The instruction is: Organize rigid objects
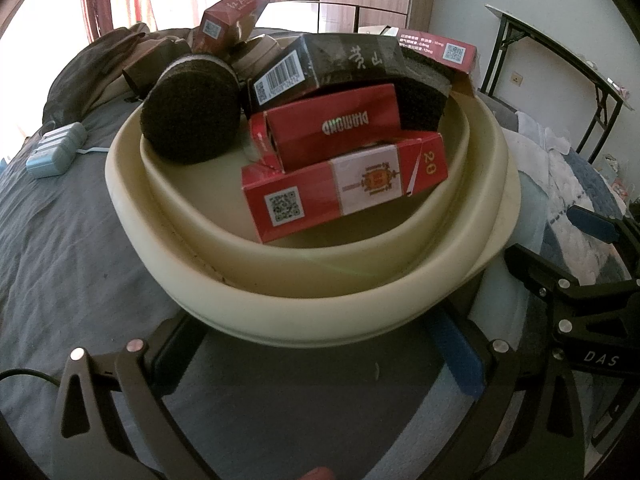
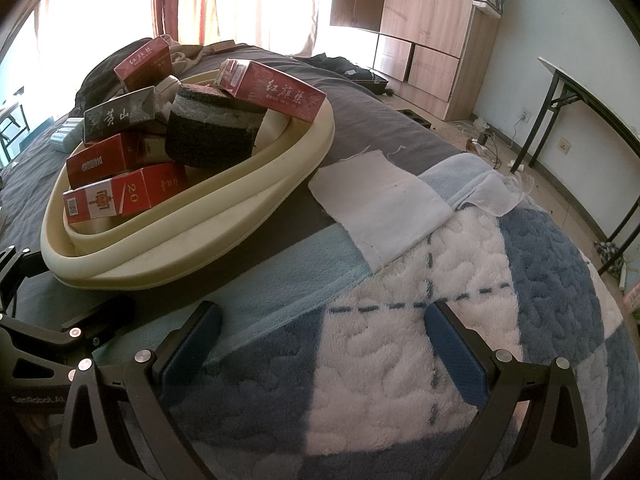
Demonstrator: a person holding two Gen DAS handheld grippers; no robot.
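Left gripper: I hold jaws wide, empty, facing basin | right gripper: wide, empty, over blanket | technique: approach top box squarely, grip its narrow faces.

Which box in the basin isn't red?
The black box with the white barcode and pale characters, lying on top of the red DIAMOND box. Every other box in the cream basin is red.

Grey bed sheet; blue-and-white plush blanket; white cloth laid on it; wooden wardrobe; folding table; curtains.
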